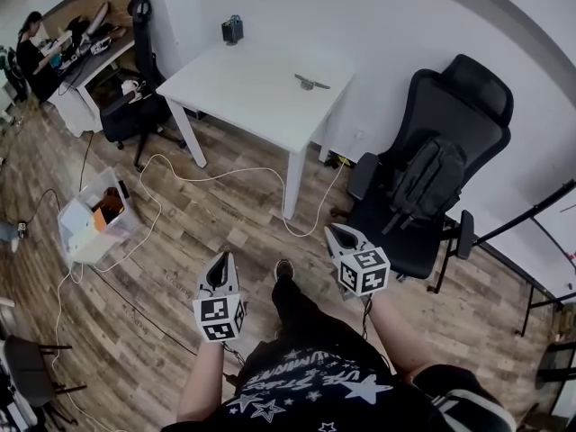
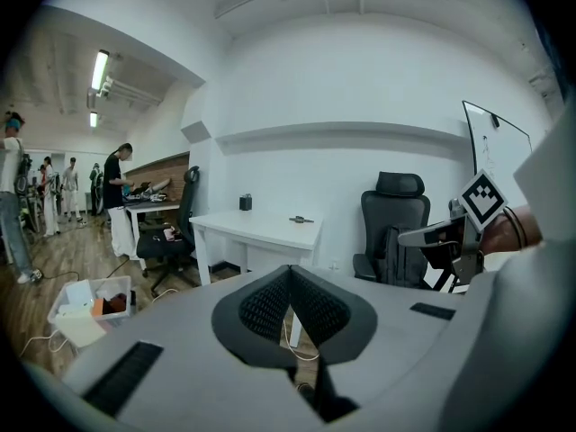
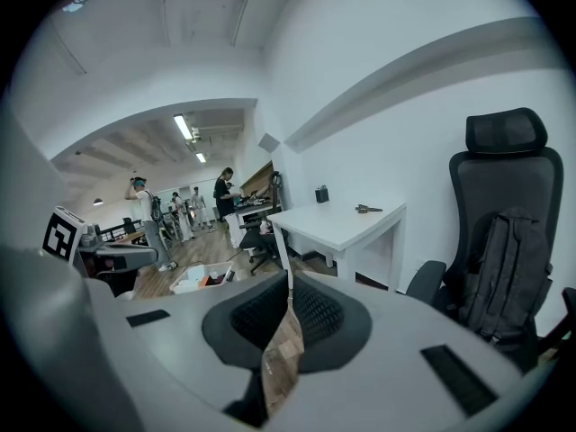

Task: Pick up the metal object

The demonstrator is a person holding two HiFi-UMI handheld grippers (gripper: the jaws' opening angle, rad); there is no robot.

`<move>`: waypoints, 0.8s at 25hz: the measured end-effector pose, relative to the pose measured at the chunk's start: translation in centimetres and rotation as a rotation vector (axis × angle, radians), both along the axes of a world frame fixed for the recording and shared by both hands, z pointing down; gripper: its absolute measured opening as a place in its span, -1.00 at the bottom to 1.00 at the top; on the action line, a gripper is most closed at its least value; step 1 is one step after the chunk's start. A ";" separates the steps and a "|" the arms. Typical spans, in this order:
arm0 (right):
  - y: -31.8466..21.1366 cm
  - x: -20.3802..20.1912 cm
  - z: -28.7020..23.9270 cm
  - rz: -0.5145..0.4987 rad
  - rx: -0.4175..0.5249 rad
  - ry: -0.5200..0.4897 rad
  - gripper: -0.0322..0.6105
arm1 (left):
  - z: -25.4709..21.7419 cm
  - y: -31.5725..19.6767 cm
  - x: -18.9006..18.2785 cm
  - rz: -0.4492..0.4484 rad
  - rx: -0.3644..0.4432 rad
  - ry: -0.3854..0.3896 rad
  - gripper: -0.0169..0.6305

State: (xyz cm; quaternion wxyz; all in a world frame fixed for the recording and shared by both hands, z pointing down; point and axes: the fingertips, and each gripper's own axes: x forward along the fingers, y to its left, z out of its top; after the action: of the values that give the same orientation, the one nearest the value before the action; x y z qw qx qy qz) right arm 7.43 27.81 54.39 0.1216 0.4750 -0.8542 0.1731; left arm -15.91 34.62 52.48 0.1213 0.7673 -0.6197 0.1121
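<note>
Fingers (image 2: 261,306) of the left gripper (image 1: 222,261) are pressed together and empty; the right gripper (image 1: 333,232) is likewise closed on nothing. Metal object (image 1: 311,83): small, thin, grey, lying flat on the smooth white table (image 1: 243,93), well apart from both grippers. Risks: the slim hard piece may skid on the slick top if nudged. A looping floor cable (image 1: 225,175) and a padded black chair (image 1: 432,174) crowd the approach.
</note>
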 end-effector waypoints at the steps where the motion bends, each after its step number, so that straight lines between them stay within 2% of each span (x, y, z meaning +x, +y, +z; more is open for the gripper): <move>1: -0.9 -0.6 0.1 -0.007 -0.002 0.000 -0.75 | 0.2 -0.7 -0.6 -0.009 -0.007 0.002 -0.89; 6: -6.7 -2.8 0.3 -0.013 -0.001 -0.008 -0.75 | 0.9 -5.5 -2.3 -0.013 -0.021 -0.007 -0.89; 12: -15.5 -3.5 0.7 0.007 -0.017 -0.005 -0.75 | 0.6 -14.5 -3.2 0.007 -0.026 -0.006 -0.89; 20: -27.9 -2.3 -0.3 0.055 -0.024 -0.025 -0.75 | -0.8 -27.5 -1.7 0.060 -0.027 -0.013 -0.89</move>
State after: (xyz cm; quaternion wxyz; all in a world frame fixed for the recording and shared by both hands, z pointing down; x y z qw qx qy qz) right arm 5.11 -0.09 54.06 0.1116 0.4945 -0.8402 0.1926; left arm -17.62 7.11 51.71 0.1242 0.7832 -0.5955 0.1289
